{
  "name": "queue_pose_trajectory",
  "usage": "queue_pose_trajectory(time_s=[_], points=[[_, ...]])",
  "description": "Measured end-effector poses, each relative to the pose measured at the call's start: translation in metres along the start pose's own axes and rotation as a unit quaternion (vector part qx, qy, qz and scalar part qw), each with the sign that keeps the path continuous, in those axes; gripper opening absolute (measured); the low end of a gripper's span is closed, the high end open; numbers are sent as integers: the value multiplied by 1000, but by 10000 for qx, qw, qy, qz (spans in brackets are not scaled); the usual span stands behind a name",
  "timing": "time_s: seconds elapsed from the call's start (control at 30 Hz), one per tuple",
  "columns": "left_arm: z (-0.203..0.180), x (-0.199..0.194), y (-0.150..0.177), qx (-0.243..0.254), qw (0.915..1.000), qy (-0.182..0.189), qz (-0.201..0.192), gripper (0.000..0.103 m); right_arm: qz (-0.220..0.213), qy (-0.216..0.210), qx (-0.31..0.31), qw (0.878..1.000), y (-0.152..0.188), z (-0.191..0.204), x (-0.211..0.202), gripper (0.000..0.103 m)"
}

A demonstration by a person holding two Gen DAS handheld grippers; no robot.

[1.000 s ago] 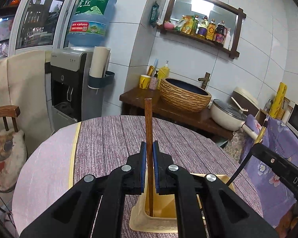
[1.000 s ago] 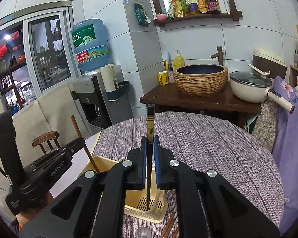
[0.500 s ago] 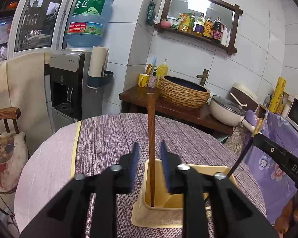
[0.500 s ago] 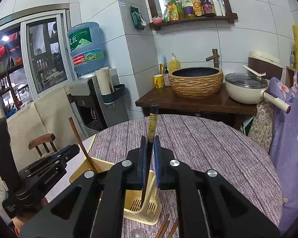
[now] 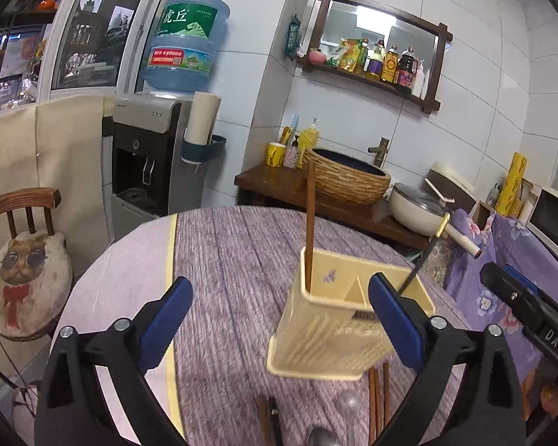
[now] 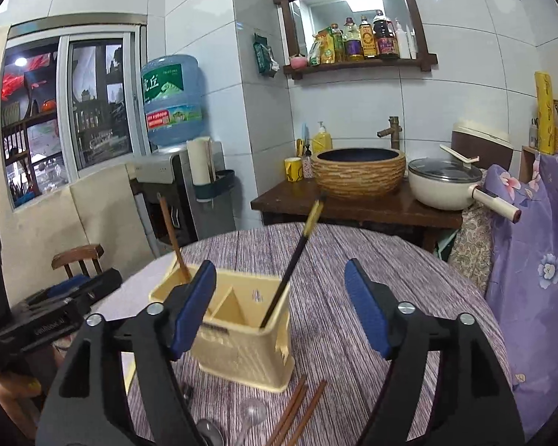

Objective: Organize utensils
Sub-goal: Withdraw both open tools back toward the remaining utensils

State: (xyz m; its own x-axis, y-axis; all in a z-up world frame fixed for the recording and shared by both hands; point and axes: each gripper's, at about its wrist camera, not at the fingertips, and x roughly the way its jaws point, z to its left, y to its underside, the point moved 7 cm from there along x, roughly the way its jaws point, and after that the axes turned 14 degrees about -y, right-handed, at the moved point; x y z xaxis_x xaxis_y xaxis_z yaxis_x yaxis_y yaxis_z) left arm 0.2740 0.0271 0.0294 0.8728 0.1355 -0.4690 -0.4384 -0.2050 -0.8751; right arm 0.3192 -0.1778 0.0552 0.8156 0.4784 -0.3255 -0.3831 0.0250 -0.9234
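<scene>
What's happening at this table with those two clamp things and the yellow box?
A person is sorting utensils with a hand-held gripper in each hand. The left gripper and right gripper both have their jaws opening with nothing between them. A brown chopstick stands in one compartment of the yellow utensil holder, and a black chopstick leans in another. More brown chopsticks and spoons lie on the purple tablecloth, not yet sorted.

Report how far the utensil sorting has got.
Done: a brown chopstick and a black chopstick stand in separate compartments of the yellow holder. In hand: nothing; the left gripper and right gripper are opening with nothing between them. Left: loose chopsticks and spoons on the table.
</scene>
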Motion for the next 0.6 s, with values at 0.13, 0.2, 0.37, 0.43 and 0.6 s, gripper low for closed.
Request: queue_pose_trajectory(time_s=[0.13,0.2,0.37,0.43,0.6], points=[[12,-2,28,145,9993,-151,307,98,462,88,117,9988,42,-2,1,83],[21,2,45,203,9981,-308,499,98,666,210,174,9974,64,-6,3,83],[46,8,82,304,9929,-713,905,96,1253,493,552,9894,124,-26,6,83],[52,11,96,377,9904,-828,1044,94,1433,654,679,9852,143,-35,6,83],[54,19,127,468,9843,-699,1550,67,1802,725,1027,9756,176,-45,8,64]])
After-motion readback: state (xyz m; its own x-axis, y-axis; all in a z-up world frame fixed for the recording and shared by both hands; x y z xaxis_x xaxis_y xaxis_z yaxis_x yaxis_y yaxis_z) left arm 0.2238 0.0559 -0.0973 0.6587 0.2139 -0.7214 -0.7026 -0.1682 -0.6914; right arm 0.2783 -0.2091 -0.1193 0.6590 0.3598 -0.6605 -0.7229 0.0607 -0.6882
